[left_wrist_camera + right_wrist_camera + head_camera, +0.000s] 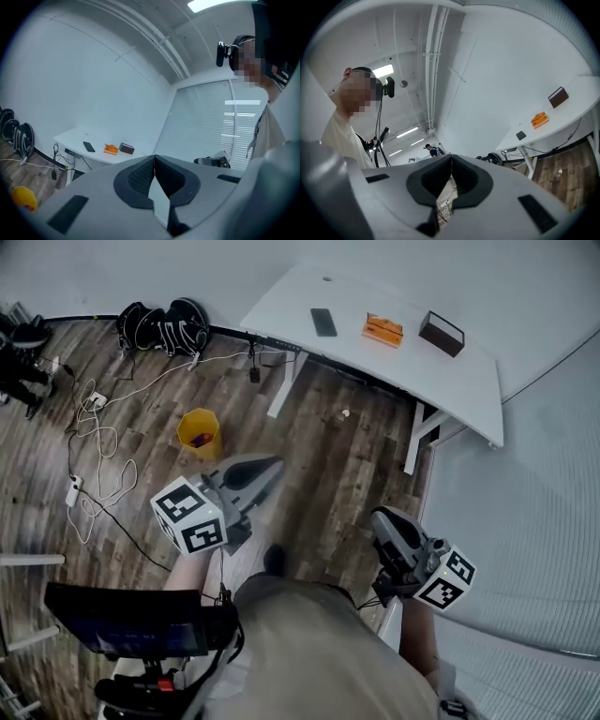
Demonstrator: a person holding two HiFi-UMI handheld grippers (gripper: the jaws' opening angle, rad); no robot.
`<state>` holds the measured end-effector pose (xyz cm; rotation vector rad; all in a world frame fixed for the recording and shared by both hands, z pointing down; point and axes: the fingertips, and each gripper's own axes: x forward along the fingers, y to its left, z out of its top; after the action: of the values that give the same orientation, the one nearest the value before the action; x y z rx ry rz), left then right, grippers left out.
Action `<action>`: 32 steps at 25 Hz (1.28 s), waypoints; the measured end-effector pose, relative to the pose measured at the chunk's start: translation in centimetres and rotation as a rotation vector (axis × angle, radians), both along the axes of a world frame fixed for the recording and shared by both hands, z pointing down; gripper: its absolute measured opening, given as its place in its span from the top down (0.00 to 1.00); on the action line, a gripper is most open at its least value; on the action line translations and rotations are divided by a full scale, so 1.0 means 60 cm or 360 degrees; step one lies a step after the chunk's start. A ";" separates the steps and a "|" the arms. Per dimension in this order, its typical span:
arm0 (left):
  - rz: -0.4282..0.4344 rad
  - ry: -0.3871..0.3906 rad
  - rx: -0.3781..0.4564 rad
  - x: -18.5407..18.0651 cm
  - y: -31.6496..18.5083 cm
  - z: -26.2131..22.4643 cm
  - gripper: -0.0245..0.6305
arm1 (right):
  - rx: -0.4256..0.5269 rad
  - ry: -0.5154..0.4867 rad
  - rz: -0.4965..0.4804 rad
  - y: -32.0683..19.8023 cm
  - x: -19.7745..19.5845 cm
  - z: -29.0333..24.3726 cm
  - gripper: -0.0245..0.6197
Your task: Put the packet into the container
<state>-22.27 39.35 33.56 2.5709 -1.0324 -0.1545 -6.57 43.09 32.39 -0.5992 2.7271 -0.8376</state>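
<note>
I find the left gripper (270, 466) and right gripper (382, 516) both pressed together, pinching nothing, well apart from the table (281, 304). The orange packet (382, 329) lies on it, between the phone (323, 322) and the dark container (441, 333).

A bare lab or office: white desk (394, 352), window blinds (211, 122), cables (98, 460) across wood flooring (328, 465).

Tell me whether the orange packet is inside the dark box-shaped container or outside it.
Outside. The orange packet lies on the white table, apart from the dark box-shaped container, with bare tabletop between them.
</note>
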 end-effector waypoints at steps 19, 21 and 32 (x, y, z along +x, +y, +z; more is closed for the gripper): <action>-0.0021 -0.0016 -0.0057 0.018 -0.176 0.017 0.95 | -0.0083 -0.0032 -0.0086 -0.179 -0.005 0.041 0.94; -0.0068 -0.0033 -0.0078 0.047 -0.214 0.014 0.95 | -0.0099 -0.0068 -0.0115 -0.227 0.028 0.040 0.94; -0.0459 0.0076 0.0005 0.110 -0.353 -0.056 0.95 | 0.0003 -0.0158 -0.0175 -0.399 0.233 0.014 0.94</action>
<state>-15.67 18.17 30.18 2.3953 -1.3803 -0.2900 7.43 19.17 33.23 -0.3994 2.6900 -0.8655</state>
